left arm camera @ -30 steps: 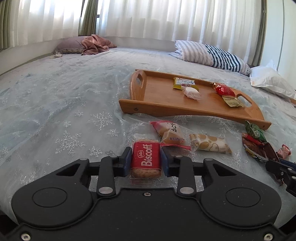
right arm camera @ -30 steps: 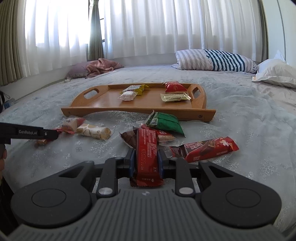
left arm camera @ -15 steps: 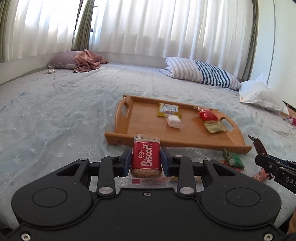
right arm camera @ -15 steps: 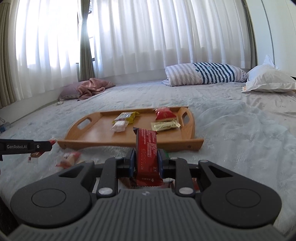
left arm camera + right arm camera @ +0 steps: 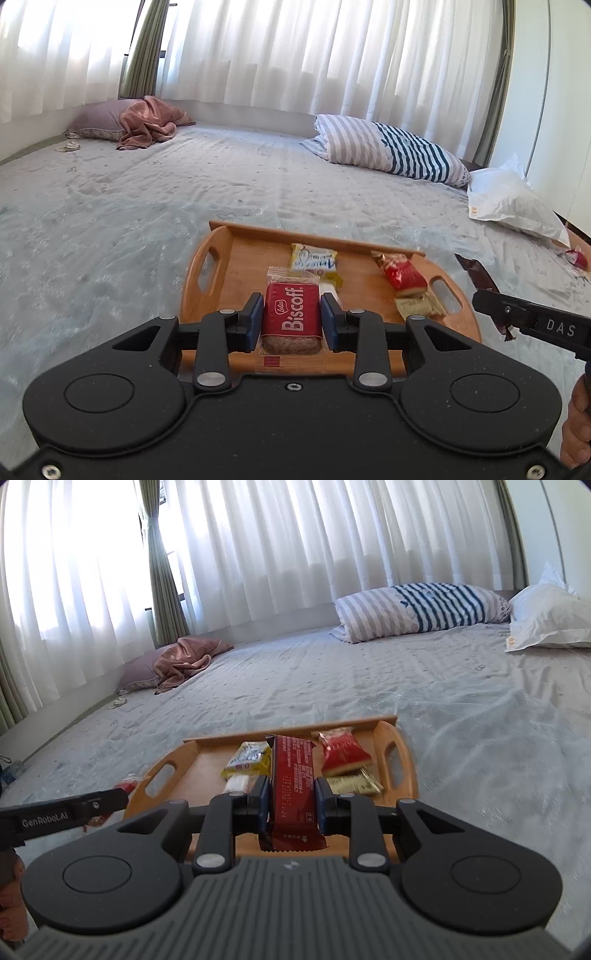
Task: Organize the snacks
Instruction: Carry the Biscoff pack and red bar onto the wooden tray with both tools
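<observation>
My left gripper [image 5: 291, 314] is clamped on a Biscoff packet [image 5: 291, 309], which stands upright between the two blue pads, pinched on its long sides; its clear crimped top pokes out toward twelve o'clock, and the brown biscuit shows through the film at the six o'clock end. The packet hangs over the near left part of the wooden tray [image 5: 207, 280], a smooth honey-coloured board with rounded corners, a low rim and slotted handles. On the tray, at twelve o'clock from the packet, lies a glossy yellow-and-white wrapper [image 5: 314, 257]; at two o'clock, a crinkly red pouch [image 5: 400, 273], with a flat gold sachet [image 5: 417, 306] just beside it.

My right gripper [image 5: 291, 801] is closed on a long dark-red bar [image 5: 293, 786], held upright by its middle, the foil printed with small white text, one end reaching toward twelve o'clock and the other flaring out below the pads. It hovers above the tray's near edge. The tray rests on a pale, wrinkled bedspread [image 5: 110, 229]; a striped pillow [image 5: 424, 609] sits far off at one o'clock.
</observation>
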`<state>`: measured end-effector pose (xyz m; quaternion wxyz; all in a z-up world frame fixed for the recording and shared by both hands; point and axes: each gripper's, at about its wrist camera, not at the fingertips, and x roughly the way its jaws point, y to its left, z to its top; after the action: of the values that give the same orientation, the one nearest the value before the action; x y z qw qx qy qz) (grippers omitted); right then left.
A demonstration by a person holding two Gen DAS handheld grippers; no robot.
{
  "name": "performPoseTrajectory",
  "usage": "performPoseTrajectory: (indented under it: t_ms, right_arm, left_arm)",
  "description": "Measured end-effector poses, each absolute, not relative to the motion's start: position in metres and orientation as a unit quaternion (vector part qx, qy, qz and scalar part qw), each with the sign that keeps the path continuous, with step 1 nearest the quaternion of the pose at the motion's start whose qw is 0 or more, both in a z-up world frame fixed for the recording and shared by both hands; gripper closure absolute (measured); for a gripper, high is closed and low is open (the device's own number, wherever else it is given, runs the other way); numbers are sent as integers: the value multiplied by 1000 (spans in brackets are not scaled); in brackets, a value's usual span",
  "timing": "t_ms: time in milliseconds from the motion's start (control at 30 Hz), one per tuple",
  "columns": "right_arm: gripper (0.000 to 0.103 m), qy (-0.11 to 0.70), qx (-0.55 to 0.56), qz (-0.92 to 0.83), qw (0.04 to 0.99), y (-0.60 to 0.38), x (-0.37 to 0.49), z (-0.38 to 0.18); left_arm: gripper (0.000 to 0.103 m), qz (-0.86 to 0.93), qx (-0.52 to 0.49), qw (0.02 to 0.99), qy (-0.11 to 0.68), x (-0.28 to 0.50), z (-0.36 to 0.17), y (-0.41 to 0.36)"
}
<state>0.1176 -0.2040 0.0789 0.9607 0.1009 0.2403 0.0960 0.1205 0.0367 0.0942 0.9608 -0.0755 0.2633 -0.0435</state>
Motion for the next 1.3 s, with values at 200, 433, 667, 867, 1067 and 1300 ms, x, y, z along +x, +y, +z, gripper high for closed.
performPoseTrajectory:
  t_ms: [200, 433, 667, 867, 1067, 1300]
  right_arm:
    - [74, 293, 96, 95, 947, -190, 188, 76]
    - [74, 351, 91, 87, 928, -175, 257, 57]
    - [74, 387, 90, 63, 916, -162, 298, 38]
    - [74, 390, 72, 53, 916, -151, 311, 29]
    - [74, 392, 58, 47, 917, -144, 319, 19]
    - [74, 391, 59, 44, 917, -141, 321, 13]
  left_arm:
    - [72, -51, -88, 954, 282, 188, 100, 43]
    - [72, -48, -46, 948, 310, 270, 88, 36]
    - [72, -31, -34, 941, 335, 318, 57, 32]
    - [72, -24, -39, 938, 345, 341, 37, 33]
    - [72, -16, -40, 935, 352, 353, 23, 32]
    - [72, -14, -35, 934, 354, 359, 13, 31]
